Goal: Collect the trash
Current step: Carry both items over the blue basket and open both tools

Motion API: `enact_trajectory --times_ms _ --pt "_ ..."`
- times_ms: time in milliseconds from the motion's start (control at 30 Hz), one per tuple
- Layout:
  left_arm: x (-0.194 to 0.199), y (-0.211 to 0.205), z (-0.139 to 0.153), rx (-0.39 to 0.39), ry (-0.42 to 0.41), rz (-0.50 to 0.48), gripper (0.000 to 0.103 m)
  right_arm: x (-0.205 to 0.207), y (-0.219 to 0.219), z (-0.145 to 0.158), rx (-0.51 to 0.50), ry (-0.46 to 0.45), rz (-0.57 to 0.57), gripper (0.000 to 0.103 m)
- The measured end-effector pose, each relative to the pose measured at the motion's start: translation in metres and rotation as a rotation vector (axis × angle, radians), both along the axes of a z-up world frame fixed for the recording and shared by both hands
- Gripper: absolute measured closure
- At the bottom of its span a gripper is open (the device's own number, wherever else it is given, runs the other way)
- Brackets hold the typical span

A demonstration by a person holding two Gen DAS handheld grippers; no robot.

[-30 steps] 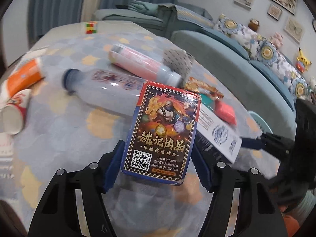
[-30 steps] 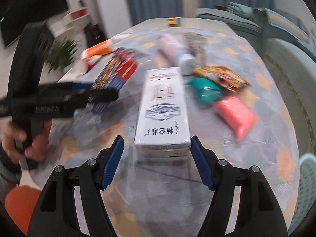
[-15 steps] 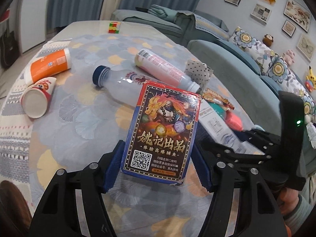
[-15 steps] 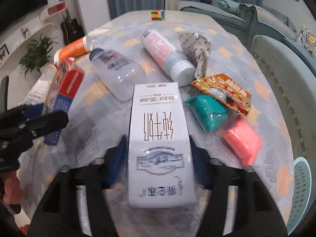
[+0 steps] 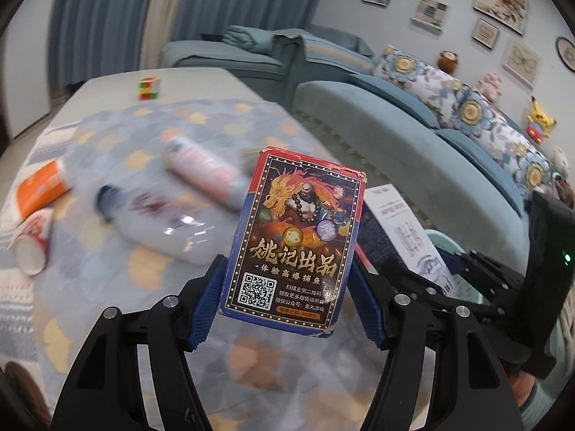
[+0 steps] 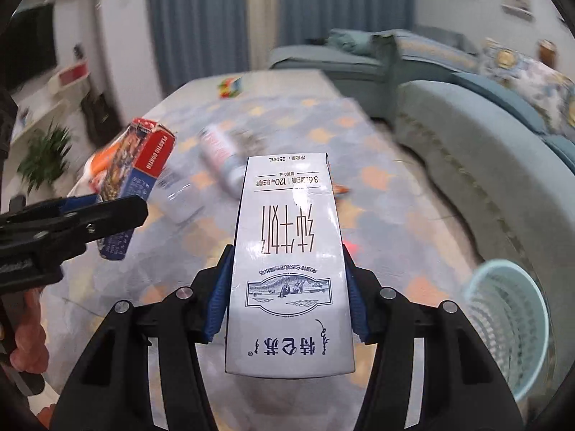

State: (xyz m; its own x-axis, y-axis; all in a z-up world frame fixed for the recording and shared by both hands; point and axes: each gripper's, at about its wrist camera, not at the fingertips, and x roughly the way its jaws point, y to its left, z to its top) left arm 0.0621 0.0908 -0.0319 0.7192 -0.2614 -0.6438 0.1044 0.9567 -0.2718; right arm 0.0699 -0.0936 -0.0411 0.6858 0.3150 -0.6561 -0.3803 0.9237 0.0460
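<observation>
My left gripper (image 5: pixel 287 276) is shut on a dark playing-card box (image 5: pixel 302 237) with a dragon picture, held upright above the table. In the right wrist view this box (image 6: pixel 136 172) hangs at the left in the left gripper (image 6: pixel 107 212). My right gripper (image 6: pixel 285 287) is shut on a white milk carton (image 6: pixel 287 251), its blue pads pressing both long sides, lifted off the table. From the left wrist view the carton (image 5: pixel 406 230) and the right gripper (image 5: pixel 467 273) show at the right. A light blue waste basket (image 6: pixel 503 316) stands on the floor, lower right.
On the patterned tablecloth (image 5: pixel 90 305) lie a clear bottle (image 5: pixel 158 222), a pink-white bottle (image 5: pixel 205 172), an orange tube (image 5: pixel 39 190), a paper cup (image 5: pixel 32 244) and a colour cube (image 5: pixel 149 88). A blue-grey sofa (image 5: pixel 395 136) runs along the right.
The right gripper's jaws closed on the milk carton and lifted it off the table. The left gripper rose with the card box. Both views now look further out over the table.
</observation>
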Motion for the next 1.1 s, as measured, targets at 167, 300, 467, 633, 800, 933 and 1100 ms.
enact_trajectory --times_ms 167,300,467,633,800,933,1100 --pt "0.012 -0.061 0.013 0.038 -0.021 -0.116 0.039 -0.007 -0.069 0.016 0.057 -0.035 -0.152 0.052" --pt "0.021 -0.114 0.025 0.091 -0.039 -0.202 0.039 -0.009 -0.12 0.023 0.063 -0.062 -0.269 0.052" --pt "0.037 -0.172 0.023 0.145 -0.021 -0.274 0.039 -0.012 -0.179 0.023 0.064 -0.062 -0.395 0.052" --pt "0.058 -0.214 0.011 0.124 0.019 -0.327 0.039 -0.012 -0.233 0.012 0.069 -0.033 -0.511 0.052" --pt "0.076 -0.254 -0.007 0.113 0.067 -0.379 0.039 -0.01 -0.273 -0.008 0.092 0.025 -0.607 0.052" --pt "0.087 -0.277 -0.025 0.11 0.114 -0.407 0.039 -0.003 -0.301 -0.033 0.102 0.11 -0.666 0.052" --pt "0.094 -0.298 -0.052 0.101 0.174 -0.448 0.039 -0.002 -0.311 -0.06 0.094 0.194 -0.702 0.052"
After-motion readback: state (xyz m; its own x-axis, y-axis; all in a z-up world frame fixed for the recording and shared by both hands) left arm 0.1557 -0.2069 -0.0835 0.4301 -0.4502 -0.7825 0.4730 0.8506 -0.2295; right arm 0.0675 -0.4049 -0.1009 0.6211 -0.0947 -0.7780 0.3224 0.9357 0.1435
